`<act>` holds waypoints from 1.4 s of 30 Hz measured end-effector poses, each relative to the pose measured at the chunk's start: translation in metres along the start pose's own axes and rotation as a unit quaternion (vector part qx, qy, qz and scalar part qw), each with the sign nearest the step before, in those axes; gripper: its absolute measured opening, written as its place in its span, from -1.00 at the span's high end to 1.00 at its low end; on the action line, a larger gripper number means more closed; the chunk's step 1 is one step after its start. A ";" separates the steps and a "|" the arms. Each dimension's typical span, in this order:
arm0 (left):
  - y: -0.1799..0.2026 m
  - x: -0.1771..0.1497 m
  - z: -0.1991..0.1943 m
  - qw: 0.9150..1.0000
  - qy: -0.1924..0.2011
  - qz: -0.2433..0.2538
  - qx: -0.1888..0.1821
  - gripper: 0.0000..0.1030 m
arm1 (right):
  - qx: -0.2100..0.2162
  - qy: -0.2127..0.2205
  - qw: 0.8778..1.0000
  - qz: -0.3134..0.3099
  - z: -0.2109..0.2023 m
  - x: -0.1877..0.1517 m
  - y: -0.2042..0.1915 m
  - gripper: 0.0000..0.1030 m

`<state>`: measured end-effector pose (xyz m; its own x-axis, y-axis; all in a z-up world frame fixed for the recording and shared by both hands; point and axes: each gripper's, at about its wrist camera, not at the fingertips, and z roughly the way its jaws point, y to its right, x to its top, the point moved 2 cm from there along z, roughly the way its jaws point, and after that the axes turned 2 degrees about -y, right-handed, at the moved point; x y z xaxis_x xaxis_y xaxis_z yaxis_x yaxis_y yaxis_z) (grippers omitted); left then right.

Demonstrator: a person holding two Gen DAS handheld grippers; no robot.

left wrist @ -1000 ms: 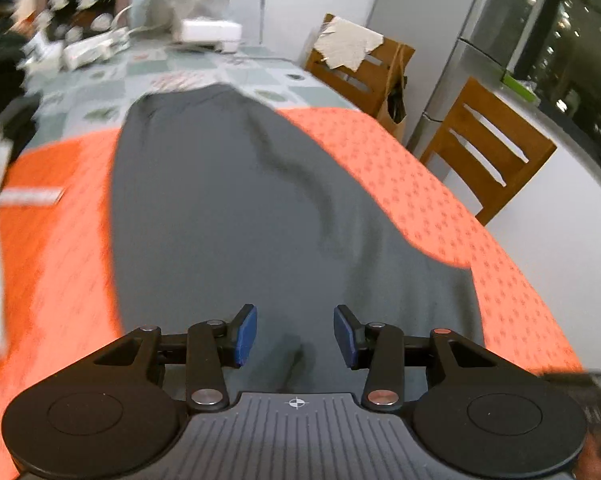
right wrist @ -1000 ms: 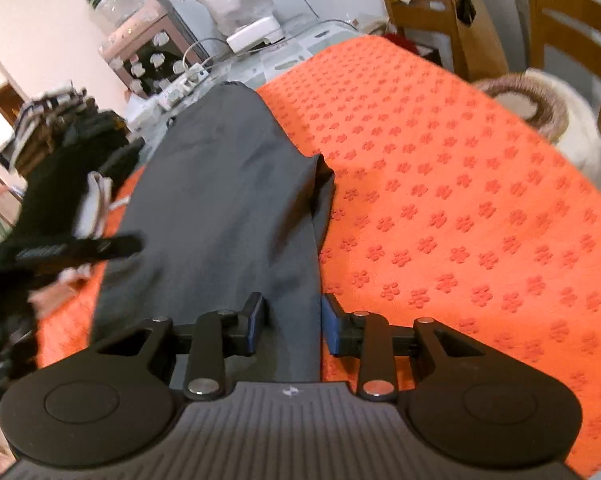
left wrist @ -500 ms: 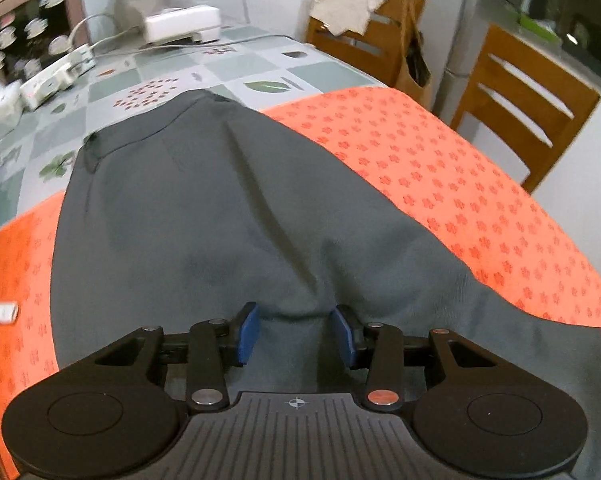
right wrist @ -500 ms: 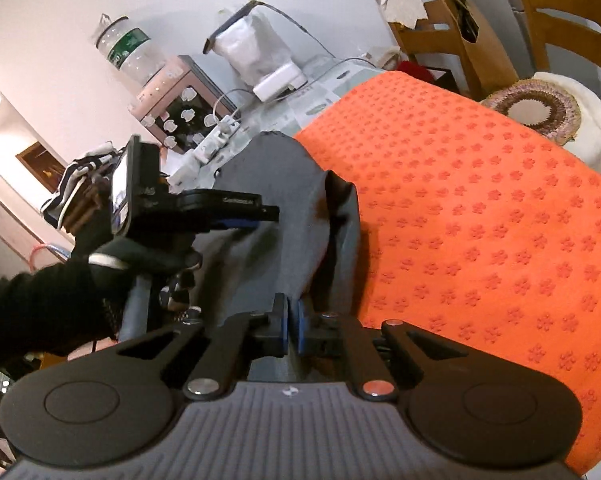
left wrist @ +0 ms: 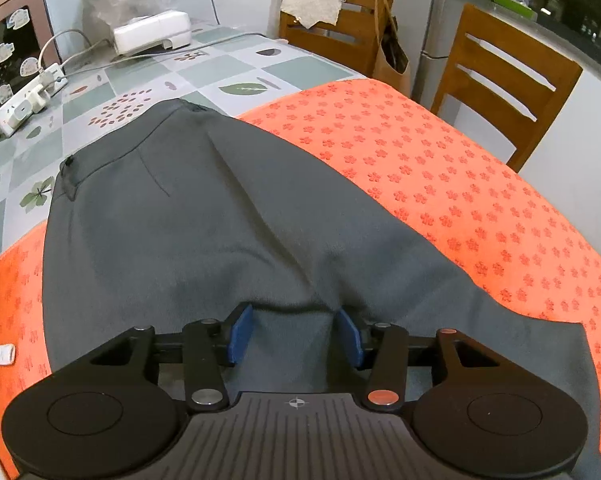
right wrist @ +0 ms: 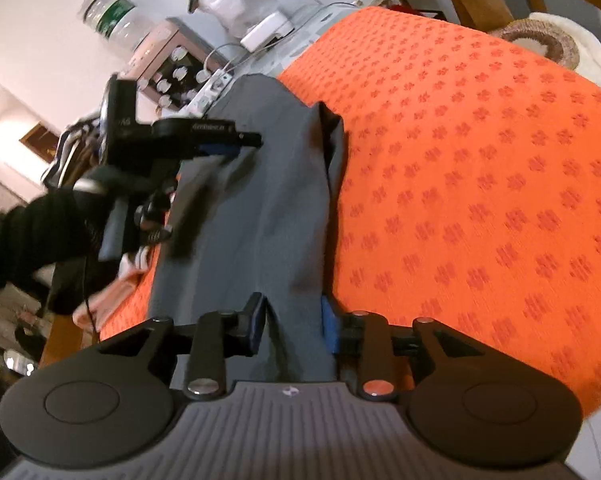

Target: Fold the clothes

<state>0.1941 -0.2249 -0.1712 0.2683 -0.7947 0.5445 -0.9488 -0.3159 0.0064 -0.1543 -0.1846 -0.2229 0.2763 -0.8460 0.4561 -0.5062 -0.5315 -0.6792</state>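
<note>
Grey trousers (left wrist: 204,216) lie lengthwise on the orange mat (left wrist: 460,184) covering the tabletop. Both tools are opening: the left tool (left wrist: 294,332) over a fabric ridge, the right tool (right wrist: 292,326) astride the leg edge (neither pinching). Likely releasing after a fold; next, regrip for another.

Your left tool (left wrist: 294,334) camera looks steeply down, close over the grey garment (left wrist: 204,220). Your right tool (right wrist: 290,326) camera faces along the worktop (right wrist: 480,168), sharing that garment and catching the left tool.
</note>
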 end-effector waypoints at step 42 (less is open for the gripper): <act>0.143 -0.086 -0.102 0.987 -0.097 -0.014 -0.131 0.72 | -0.060 0.032 0.995 -0.067 -0.079 -0.088 -0.033 0.95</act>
<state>0.0186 -0.1486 -0.1314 0.2977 -0.8798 0.3706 -0.9442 -0.2143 0.2500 -0.2264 -0.0888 -0.1955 0.2977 -0.7613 0.5760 -0.5637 -0.6271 -0.5375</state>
